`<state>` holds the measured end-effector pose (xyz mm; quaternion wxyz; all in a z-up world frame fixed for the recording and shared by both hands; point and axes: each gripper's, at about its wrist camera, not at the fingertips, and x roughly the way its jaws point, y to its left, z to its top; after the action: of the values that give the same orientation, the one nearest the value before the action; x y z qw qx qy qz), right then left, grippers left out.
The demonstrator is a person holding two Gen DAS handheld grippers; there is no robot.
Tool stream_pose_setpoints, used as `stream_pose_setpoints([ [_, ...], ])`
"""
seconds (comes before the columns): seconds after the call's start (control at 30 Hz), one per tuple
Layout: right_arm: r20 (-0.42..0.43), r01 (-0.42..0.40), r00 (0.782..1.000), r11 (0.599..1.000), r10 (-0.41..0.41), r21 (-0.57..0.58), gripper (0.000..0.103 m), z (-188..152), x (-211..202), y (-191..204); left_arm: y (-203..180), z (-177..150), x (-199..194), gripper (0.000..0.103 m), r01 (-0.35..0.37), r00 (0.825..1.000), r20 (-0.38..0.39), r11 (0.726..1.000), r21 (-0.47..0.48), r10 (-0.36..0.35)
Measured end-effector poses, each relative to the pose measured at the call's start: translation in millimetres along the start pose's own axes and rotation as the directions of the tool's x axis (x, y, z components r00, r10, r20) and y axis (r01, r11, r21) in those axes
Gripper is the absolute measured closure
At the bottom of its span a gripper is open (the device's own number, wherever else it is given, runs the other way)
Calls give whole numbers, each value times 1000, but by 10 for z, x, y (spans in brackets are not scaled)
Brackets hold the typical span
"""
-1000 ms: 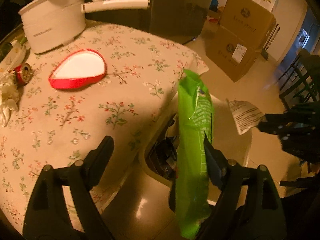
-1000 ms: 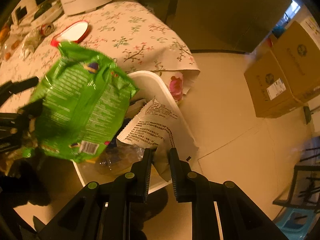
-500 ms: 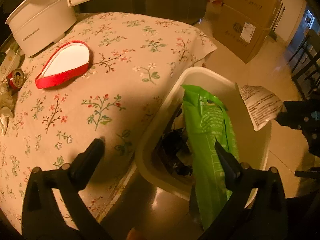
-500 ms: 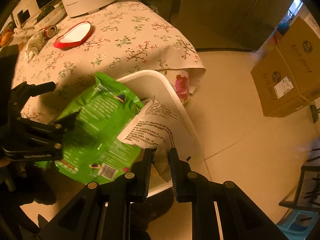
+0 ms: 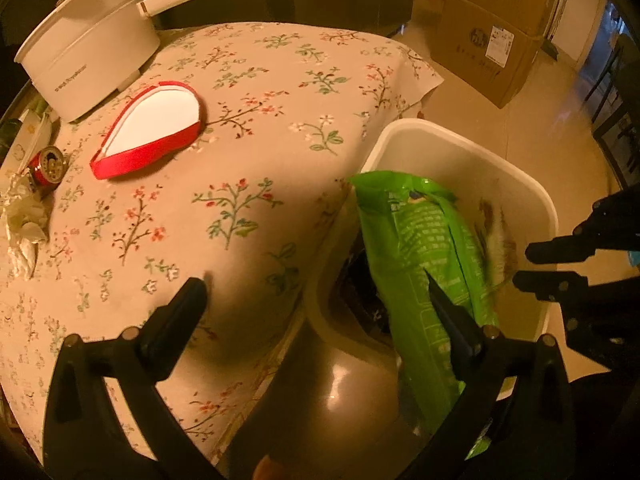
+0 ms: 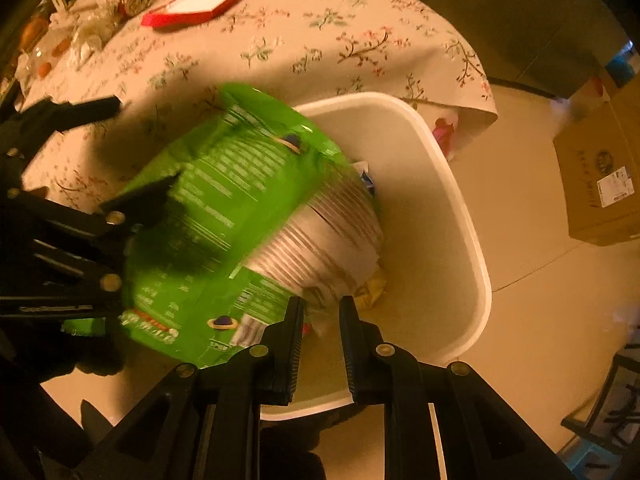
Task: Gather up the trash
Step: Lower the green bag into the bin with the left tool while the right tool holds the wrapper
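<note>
A white trash bin stands on the floor beside the floral table; it also shows in the right wrist view. A green snack bag hangs half inside the bin, draped against my left gripper's right finger; my left gripper is wide open. In the right wrist view the green bag is motion-blurred, with a white printed wrapper dropping into the bin beside it. My right gripper is slightly open over the bin's near rim, holding nothing.
On the table lie a red heart-shaped box lid, a red can, crumpled tissue and a white pot. Cardboard boxes stand on the floor behind the bin.
My right gripper has opened and let go of the white wrapper, which falls into the bin. The green bag has sunk lower into the bin as both grippers moved down.
</note>
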<state>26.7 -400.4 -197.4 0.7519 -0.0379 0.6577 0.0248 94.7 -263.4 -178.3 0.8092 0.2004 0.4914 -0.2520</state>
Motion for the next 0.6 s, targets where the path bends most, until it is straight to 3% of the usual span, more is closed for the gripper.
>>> stream_pose_setpoints([
  [0.13,-3,11,1000,999,-11,45,83,10,-9,-66,13,3,-14,0,1,1000,1,1000,-9,-1],
  [0.2,11,-20,1000,996,19,81,73,1,-62,-140,22,7,-16,0,-1,1000,-1,1000,-13,1],
  [0.27,40,-41,999,993,37,111,30,-7,-127,-202,37,14,-30,0,5,1000,9,1000,-24,-5],
  [0.3,64,-47,997,991,39,127,25,-13,-170,-238,50,15,-43,0,12,1000,15,999,-30,-12],
  [0.5,151,-55,988,986,31,159,25,48,-332,-384,52,-20,-136,0,-6,999,44,1000,21,5],
  [0.6,199,-131,975,977,96,169,25,116,-431,-404,21,-42,-157,0,23,998,62,998,63,-27],
])
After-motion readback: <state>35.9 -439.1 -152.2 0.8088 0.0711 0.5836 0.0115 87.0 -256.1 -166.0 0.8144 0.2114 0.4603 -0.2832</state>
